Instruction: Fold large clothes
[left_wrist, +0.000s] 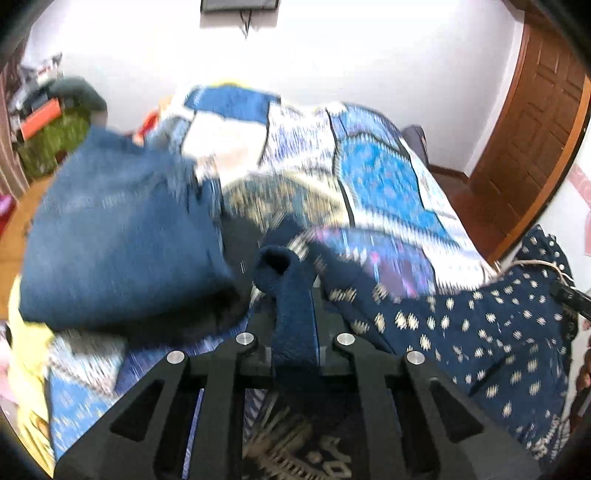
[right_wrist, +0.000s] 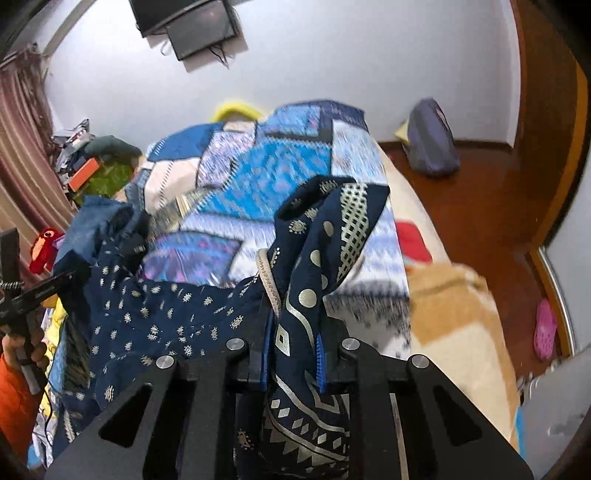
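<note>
Left hand-held gripper (left_wrist: 295, 291) is clamped on a rolled edge of the navy printed garment (left_wrist: 461, 332), fabric bunched between its jaws. Right hand-held gripper (right_wrist: 293, 306) pinches another part of the same garment (right_wrist: 166, 317), here a border with pale diamond and dot print plus a cream trim; blue pads (right_wrist: 320, 365) press the cloth from both sides. Garment hangs stretched between the two grippers, above the bed (right_wrist: 443, 295). Bed carries a blue, white and purple patchwork cover (right_wrist: 258, 166), blurred. Folded blue denim (left_wrist: 122, 236) lies on the bed, left of the left gripper. Right wrist view shows the other gripper's frame at far left with small white lettering, too small to read, held by a hand (right_wrist: 26, 350) above an orange sleeve (right_wrist: 14, 402). Dark screen (right_wrist: 188, 22) is mounted on the white wall. Grey bag (right_wrist: 432, 136) sits on the wooden floor, pink shoe (right_wrist: 546, 328) near the door frame. No readable brand or label anywhere.
</note>
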